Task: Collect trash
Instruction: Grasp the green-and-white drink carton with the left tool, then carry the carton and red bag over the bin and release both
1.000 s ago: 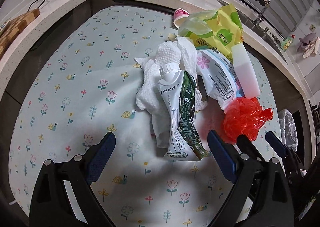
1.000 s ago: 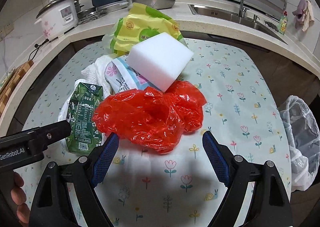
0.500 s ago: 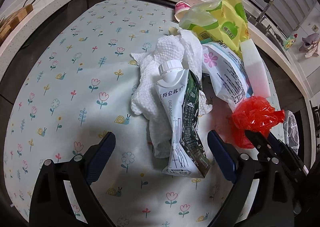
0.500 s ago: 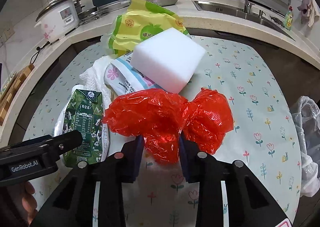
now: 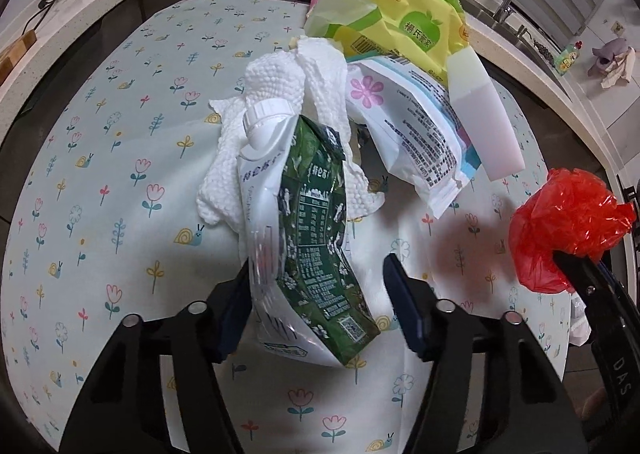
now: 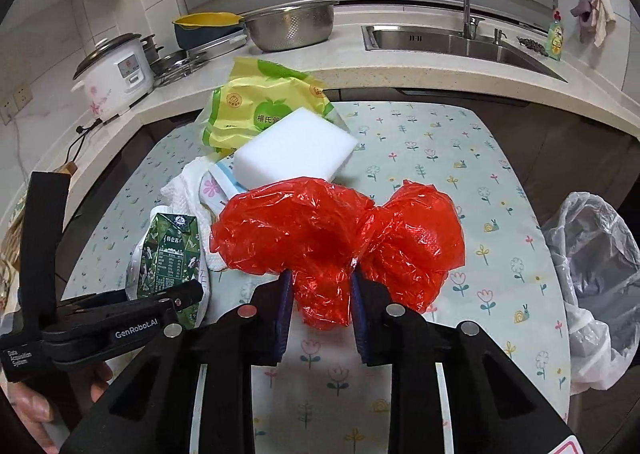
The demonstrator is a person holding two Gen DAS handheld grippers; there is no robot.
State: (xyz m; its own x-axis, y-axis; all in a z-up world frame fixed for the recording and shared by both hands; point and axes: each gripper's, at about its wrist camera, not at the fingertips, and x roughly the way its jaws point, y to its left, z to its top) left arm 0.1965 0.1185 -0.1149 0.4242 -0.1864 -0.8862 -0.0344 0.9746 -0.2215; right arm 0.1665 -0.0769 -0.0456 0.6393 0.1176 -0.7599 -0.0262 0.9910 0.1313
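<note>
A pile of trash lies on the flower-print table (image 5: 100, 181). My right gripper (image 6: 320, 314) is shut on a crumpled red plastic bag (image 6: 320, 230) and holds it above the table; the bag also shows in the left wrist view (image 5: 568, 221). My left gripper (image 5: 316, 302) is open, its jaws on either side of the lower end of a squashed green-and-white milk carton (image 5: 308, 238). The left pad looks to touch the carton, the right one is apart. The carton rests on a white paper towel (image 5: 280, 81).
A white sponge block (image 6: 296, 149), a yellow-green snack bag (image 6: 260, 105) and a white printed wrapper (image 5: 416, 133) lie in the pile. A clear trash bag (image 6: 600, 286) hangs at the table's right edge. The counter behind holds a sink (image 6: 452, 41), a colander (image 6: 292, 27) and a rice cooker (image 6: 116, 77).
My right gripper has closed on the red bag and lifted it off the table. My left gripper has moved forward around the milk carton and its jaws have narrowed.
</note>
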